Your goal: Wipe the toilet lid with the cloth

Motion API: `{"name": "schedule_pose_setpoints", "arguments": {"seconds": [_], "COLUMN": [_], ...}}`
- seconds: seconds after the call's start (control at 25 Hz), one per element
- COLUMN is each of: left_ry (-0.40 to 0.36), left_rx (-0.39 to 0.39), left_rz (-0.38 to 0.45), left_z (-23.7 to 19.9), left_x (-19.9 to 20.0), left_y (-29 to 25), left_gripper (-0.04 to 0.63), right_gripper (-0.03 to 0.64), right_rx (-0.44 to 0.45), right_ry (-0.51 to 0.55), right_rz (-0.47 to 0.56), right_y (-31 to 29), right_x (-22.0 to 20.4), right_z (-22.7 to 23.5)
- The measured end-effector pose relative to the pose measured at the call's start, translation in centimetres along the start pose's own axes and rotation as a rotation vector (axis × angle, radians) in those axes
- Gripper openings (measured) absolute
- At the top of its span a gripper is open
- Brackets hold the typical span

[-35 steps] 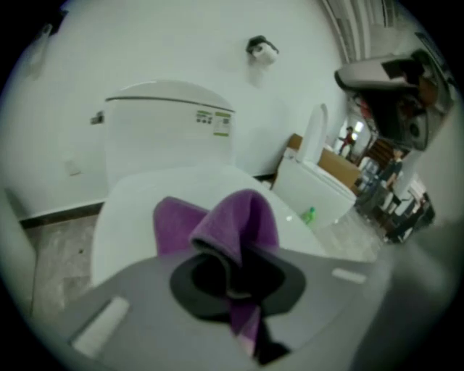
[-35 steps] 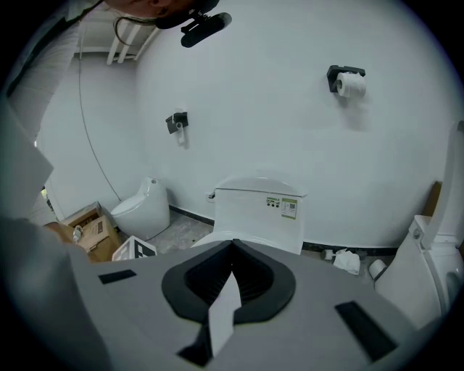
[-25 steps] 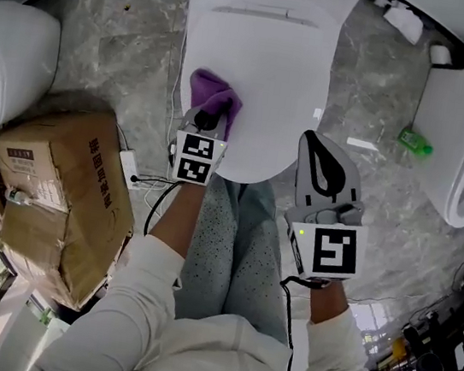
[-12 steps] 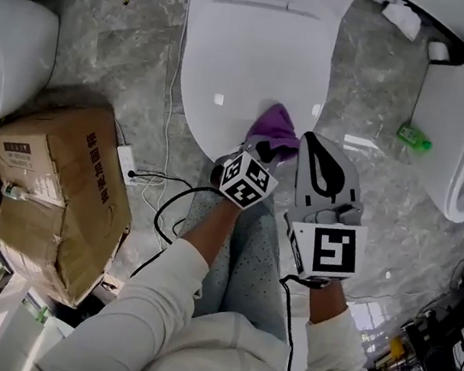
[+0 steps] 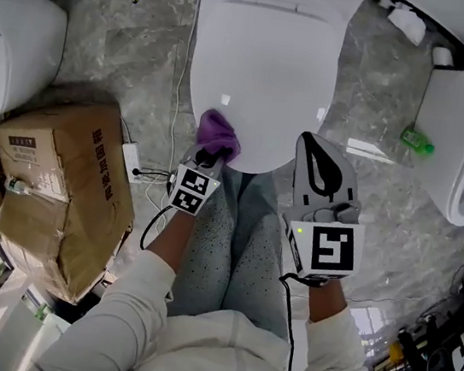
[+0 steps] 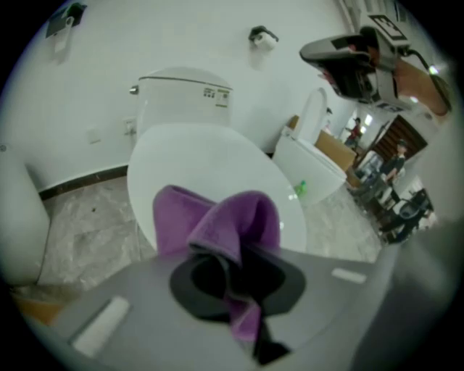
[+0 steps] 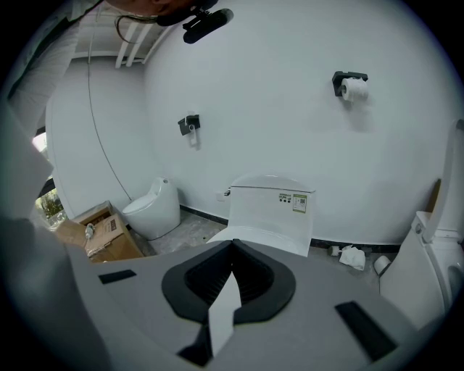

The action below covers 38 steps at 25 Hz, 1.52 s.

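We hold the purple cloth (image 5: 220, 132) clamped in the left gripper (image 5: 208, 158), whose jaws are closed on it with a fold bunched up ahead of them. It now rests on the near left rim of the toilet lid (image 5: 263, 64). A second ago it lay farther up the lid's left side. Half a second ago it had swept across to the near right edge, and now it is back at the left along the front rim. We read this as back-and-forth wiping strokes over the front of the lid, well under way. We judge that the broad middle and the part toward the tank (image 6: 181, 98) may still need passes. The right gripper (image 5: 311, 149) hangs just off the lid's near right edge, jaws closed on nothing, and has hardly shifted.
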<state>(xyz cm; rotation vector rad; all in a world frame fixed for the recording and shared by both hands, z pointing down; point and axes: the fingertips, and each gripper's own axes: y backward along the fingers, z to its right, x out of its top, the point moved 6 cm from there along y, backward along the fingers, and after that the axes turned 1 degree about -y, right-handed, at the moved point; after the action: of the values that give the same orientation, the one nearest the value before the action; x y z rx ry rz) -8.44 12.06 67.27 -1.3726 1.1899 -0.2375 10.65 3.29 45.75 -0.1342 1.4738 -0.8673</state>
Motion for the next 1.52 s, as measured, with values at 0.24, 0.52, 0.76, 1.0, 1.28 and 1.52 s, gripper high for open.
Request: {"name": "schedule_pose_setpoints", "arguments": {"seconds": [0.24,0.52,0.76,1.0,1.28,1.52], "left_ry": [-0.087,-0.166,-0.137,-0.107,-0.056,-0.003], "left_rx": [-0.077,-0.315,-0.346,-0.287,-0.22,-0.158], "left_rz": [0.005,-0.061,0.004,0.068,0.127,0.191], "left_z": [5.4,12.6,12.1,9.7,7.3,5.5], "left_x": [1.4,3.3,5.9,8.0,10.2,12.8], "left_y": [-2.6,-6.6,-5.2,-1.8,1.9,4.4], "left_gripper": [0.017,0.017,0.017,0.017,0.017,0.017], "right_gripper": [0.015,0.015,0.015,0.015,0.015,0.015], "right_rx": [-0.008,-0.019,-0.023,-0.016,-0.021,-0.04], "right_ry": [-0.01,-0.003,-0.011,-0.005,0.0,-0.003], "right_rz": [-0.018,-0.021,-0.051,-0.067,-0.059,-0.04], "right_y": [0.4,0.8,0.8,0.8,0.6,1.2], "right_x": [-1.1,-1.3,-2.1,-1.9,-0.6,0.6], "right_z": [0.3,0.7,0.8,-0.1,-1.0,-1.5]}}
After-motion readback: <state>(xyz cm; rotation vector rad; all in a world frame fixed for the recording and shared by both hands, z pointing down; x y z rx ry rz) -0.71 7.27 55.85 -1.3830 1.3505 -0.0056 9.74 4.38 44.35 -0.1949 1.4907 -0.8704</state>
